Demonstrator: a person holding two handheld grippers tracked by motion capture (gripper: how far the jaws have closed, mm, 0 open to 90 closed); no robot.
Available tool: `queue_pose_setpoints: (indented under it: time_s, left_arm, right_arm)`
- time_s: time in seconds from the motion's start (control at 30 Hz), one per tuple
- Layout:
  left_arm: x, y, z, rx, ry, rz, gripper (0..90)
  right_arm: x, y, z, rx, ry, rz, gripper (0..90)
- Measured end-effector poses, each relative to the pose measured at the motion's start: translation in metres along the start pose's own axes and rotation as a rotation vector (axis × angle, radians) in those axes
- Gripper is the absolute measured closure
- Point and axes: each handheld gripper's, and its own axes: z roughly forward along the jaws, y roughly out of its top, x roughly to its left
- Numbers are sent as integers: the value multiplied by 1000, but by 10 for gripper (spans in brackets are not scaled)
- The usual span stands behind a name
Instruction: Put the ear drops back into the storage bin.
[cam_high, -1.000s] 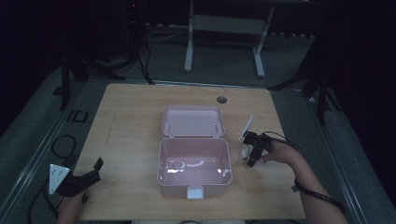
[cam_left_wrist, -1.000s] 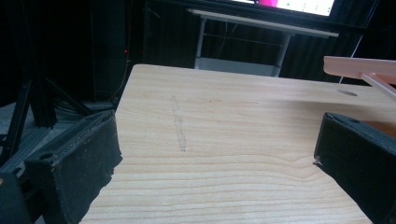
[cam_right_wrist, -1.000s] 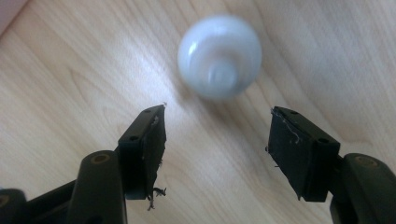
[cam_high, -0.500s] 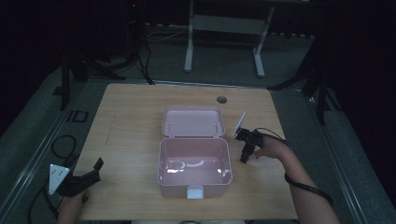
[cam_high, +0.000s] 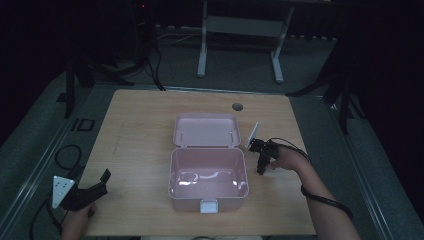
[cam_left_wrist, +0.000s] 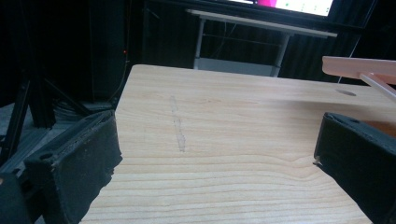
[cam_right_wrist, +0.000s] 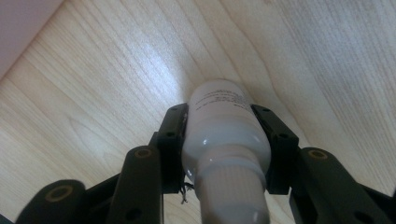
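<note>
A white plastic bottle lies on the wooden table, its ribbed cap pointing toward the camera in the right gripper view. My right gripper has just been closing, and its black pads now press on both sides of the bottle. In the high view the right gripper points down at the table just right of an open pink box. The box's lid lies flat behind it. My left gripper rests at the table's front left corner, its jaws wide apart over bare wood.
A round cable hole sits in the table's far edge. Black cables trail from both grippers. A metal stand is on the dark floor beyond the table. The pink lid's edge shows at the upper right of the left gripper view.
My right hand has shifted slightly left toward the box and lowered a little. The left hand has stayed where it was.
</note>
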Motion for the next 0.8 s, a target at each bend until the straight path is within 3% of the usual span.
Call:
queue_pose_setpoints:
  time_s: [0.27,0.37,0.57,0.8]
  left_arm:
    - [0,0,0,2,2,0,4]
    - [0,0,0,2,2,0,4]
    - [0,0,0,2,3,-2,5]
    - [0,0,0,2,3,-2,4]
  right_arm:
    - [6,-11,-7,-15,-40,-84,592]
    - [11,-16,-9,-10,-50,-143,592]
    - [26,-27,-11,19,-30,-323,592]
    - [36,-36,-15,21,-38,-458,593]
